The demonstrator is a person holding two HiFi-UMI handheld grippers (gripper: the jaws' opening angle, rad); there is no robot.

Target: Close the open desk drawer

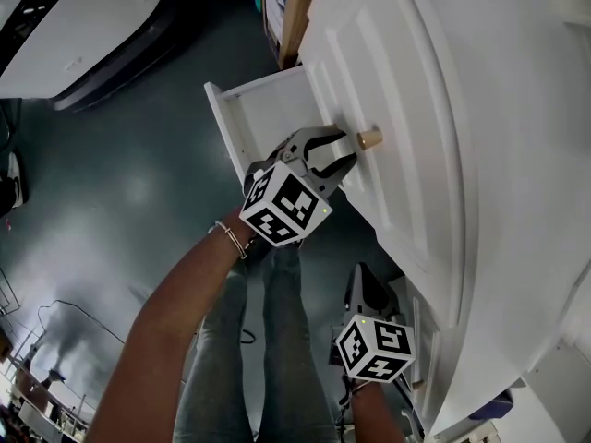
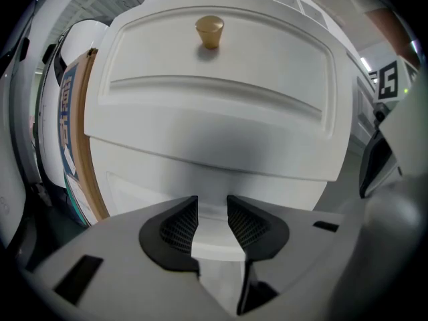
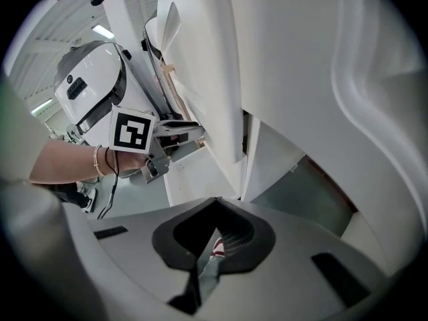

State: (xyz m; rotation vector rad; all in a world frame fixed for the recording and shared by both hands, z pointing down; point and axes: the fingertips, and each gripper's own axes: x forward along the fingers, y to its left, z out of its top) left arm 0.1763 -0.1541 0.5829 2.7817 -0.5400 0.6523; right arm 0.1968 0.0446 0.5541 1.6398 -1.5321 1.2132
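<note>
**A:** Where is the drawer?

**B:** The drawer [image 2: 221, 112] stands pulled out of the white bench [image 1: 526, 155]. Its front panel is straight ahead of the left hand-held gripper [image 2: 212, 209] and very close to it.

**A:** And the knob?

**B:** The wooden knob [image 2: 209, 31] sits above the line of the jaws, just beyond the fingertips.

**A:** Is that hand-held gripper holding anything?

**B:** No. Its jaws stand apart with a moderate gap and only the white panel shows between the pads. I can't tell whether the tips touch the panel.

**A:** What about the other one?

**B:** The right hand-held gripper [image 3: 214, 206] hangs lower, tilted steeply down beside the bench and apart from the drawer. Its tips are closed together on nothing. From there, the left one's marker cube [image 3: 132, 131] shows up and to the left.

**A:** Anything else around?

**B:** A brown board [image 2: 80, 146] with blue print stands to the left of the drawer. The person's jeans [image 1: 277, 358] are below both hand-held grippers, over a dark floor [image 1: 111, 201].
</note>
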